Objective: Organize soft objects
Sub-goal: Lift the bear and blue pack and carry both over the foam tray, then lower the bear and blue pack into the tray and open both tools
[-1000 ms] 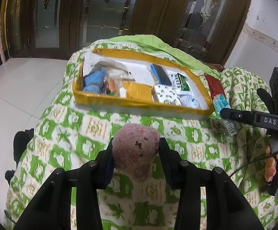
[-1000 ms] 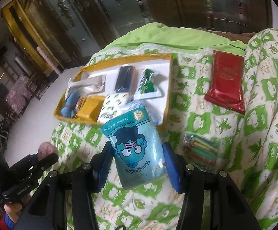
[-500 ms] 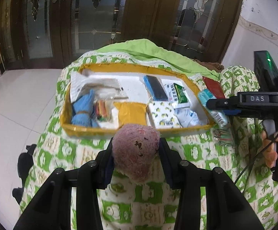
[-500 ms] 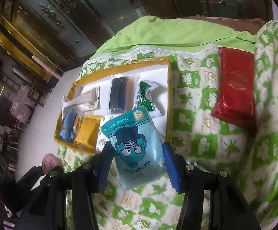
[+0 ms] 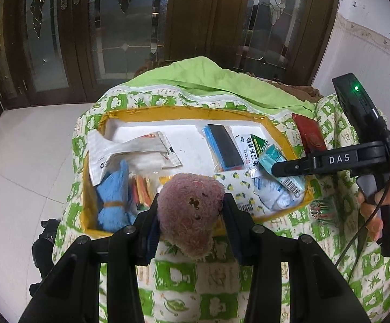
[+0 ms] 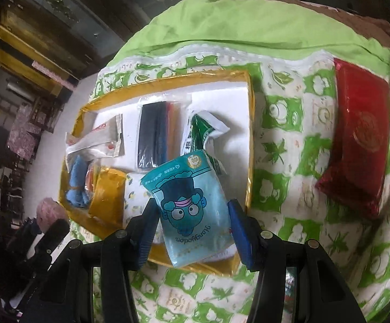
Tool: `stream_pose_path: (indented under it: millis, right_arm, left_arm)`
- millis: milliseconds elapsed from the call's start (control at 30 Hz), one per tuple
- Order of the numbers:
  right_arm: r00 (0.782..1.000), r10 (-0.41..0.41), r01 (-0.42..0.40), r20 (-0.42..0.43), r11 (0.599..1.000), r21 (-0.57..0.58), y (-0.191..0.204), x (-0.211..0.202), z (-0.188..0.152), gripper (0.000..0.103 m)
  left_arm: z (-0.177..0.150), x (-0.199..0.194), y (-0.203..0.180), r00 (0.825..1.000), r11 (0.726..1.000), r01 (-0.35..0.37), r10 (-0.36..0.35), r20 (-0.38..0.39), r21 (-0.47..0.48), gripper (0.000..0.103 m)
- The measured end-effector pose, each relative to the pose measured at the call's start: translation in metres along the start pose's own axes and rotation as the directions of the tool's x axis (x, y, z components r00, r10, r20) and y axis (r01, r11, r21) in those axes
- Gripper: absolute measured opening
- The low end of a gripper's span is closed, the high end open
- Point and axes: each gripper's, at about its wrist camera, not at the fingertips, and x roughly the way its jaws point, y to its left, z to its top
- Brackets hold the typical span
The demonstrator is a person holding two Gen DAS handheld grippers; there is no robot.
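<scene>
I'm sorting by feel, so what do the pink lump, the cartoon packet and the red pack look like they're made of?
Pink lump: fuzzy plush or terry, matte, fibres standing off its edge.
Cartoon packet: thin printed plastic film, slightly glossy, bulging softly, likely tissues inside.
Red pack: shiny crinkled plastic wrap, glints on its creases, gold emblem.

The tray (image 6: pixel 249 145) lay on the quilt (image 6: pixel 289 183) — a wrapped packet (image 6: pixel 356 140) to its right, a cloth bundle (image 5: pixel 114 202) inside at left.
</scene>
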Motion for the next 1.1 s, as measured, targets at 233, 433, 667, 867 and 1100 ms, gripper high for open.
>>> stream_pose_path:
  millis: [233, 433, 667, 867, 1100]
  right_arm:
    - [1.000, -0.002, 0.002, -0.017, 1.000, -0.018, 0.002, 0.017, 0.014, 0.055]
    - [0.999, -0.036, 0.038, 0.034, 0.997, -0.065, 0.007, 0.023, 0.022, 0.053]
    - [0.992, -0.060, 0.073, 0.113, 0.990, -0.120, 0.014, 0.027, 0.031, 0.052]
    - [0.989, -0.084, 0.102, 0.121, 0.982, -0.158, 0.019, 0.030, 0.030, 0.052]
    - [0.989, -0.081, 0.099, 0.121, 0.983, -0.153, 0.018, 0.030, 0.029, 0.052]
  left_arm:
    - [0.014, 0.025, 0.000, 0.999, 1.000, -0.010, 0.010, -0.038, 0.000, 0.042]
    - [0.021, 0.044, -0.001, 0.998, 1.000, -0.007, 0.006, -0.061, -0.017, 0.042]
    - [0.027, 0.057, -0.003, 0.997, 1.000, -0.009, 0.008, -0.071, -0.013, 0.042]
    - [0.031, 0.067, -0.003, 0.997, 1.000, -0.017, 0.016, -0.077, -0.015, 0.042]
    - [0.039, 0.083, -0.003, 0.995, 0.999, -0.032, 0.031, -0.091, -0.017, 0.042]
